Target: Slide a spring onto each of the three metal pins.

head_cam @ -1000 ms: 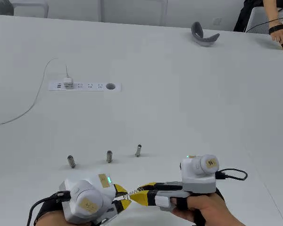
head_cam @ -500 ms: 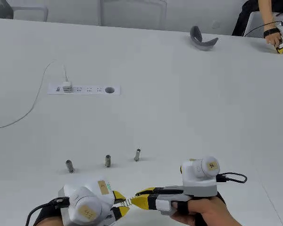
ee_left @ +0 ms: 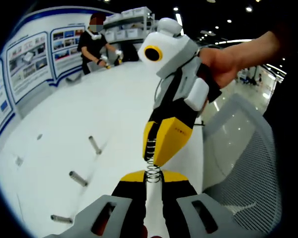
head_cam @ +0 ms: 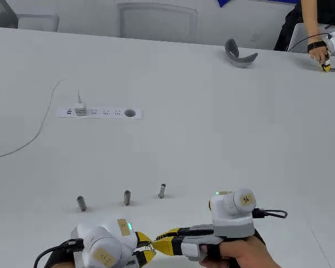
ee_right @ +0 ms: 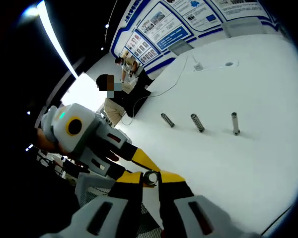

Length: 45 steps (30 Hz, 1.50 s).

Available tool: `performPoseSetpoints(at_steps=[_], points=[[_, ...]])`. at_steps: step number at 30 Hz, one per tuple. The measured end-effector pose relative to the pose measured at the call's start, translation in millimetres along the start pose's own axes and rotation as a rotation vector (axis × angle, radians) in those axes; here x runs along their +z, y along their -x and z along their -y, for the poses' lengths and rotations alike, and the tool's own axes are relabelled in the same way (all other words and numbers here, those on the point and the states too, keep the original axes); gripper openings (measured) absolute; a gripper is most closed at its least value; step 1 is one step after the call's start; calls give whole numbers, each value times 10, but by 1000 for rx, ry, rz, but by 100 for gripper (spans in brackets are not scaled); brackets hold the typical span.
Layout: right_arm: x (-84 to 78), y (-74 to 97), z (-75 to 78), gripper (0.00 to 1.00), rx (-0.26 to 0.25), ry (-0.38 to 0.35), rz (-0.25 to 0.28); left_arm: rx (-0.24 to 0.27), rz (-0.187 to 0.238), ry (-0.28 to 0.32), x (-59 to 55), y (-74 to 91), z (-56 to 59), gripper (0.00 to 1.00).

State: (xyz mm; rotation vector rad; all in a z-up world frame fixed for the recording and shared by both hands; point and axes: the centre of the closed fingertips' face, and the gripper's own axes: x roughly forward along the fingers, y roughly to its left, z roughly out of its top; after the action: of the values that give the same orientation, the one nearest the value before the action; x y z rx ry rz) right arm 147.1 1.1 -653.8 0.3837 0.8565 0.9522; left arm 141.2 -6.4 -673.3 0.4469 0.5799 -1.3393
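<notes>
Three metal pins stand in a row on the white table. The left pin (head_cam: 81, 203) and the middle pin (head_cam: 127, 197) each carry a spring. The right pin (head_cam: 162, 191) is bare. At the near table edge my left gripper (head_cam: 144, 249) and right gripper (head_cam: 159, 244) meet tip to tip, with a small spring (head_cam: 151, 245) between them. In the left gripper view the spring (ee_left: 150, 159) runs from my left gripper (ee_left: 151, 178) up into the right gripper's yellow fingers (ee_left: 169, 141). In the right gripper view the spring's end (ee_right: 150, 177) sits between my right gripper's fingertips (ee_right: 173, 178).
A white power strip (head_cam: 99, 113) with a plug and cable lies further back on the left. A grey curved object (head_cam: 240, 53) rests at the far right. A person's hand (head_cam: 318, 51) works at the far right corner. Chairs stand behind the table.
The head camera has tilted, so the whole picture has shifted. The two grippers have drawn closer together, and the spring span between them is shorter.
</notes>
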Motion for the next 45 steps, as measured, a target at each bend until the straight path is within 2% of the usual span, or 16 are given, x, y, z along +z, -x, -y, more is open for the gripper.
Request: performPoseSetpoints(at_steps=[8, 13, 17, 27, 30, 34, 37, 45], points=[[178, 109, -36, 13, -12, 159, -87, -43, 93, 53, 222, 57, -63, 10], [209, 166, -86, 13, -11, 310, -202, -70, 128, 54, 316, 85, -69, 10], [125, 187, -113, 13, 12, 424, -313, -126, 135, 60, 335, 74, 6, 10], [7, 130, -162, 13, 65, 499, -409, -173, 128, 23, 302, 90, 96, 10], [-15, 122, -178, 13, 86, 524, -418, -186, 126, 23, 284, 97, 117, 10], [-41, 109, -190, 13, 99, 501, -422, -196, 127, 24, 258, 104, 141, 10], [-68, 102, -197, 13, 100, 486, -428, -210, 128, 56, 231, 97, 165, 10], [-99, 92, -177, 12, 83, 478, -417, -195, 143, 96, 184, 79, 169, 11]])
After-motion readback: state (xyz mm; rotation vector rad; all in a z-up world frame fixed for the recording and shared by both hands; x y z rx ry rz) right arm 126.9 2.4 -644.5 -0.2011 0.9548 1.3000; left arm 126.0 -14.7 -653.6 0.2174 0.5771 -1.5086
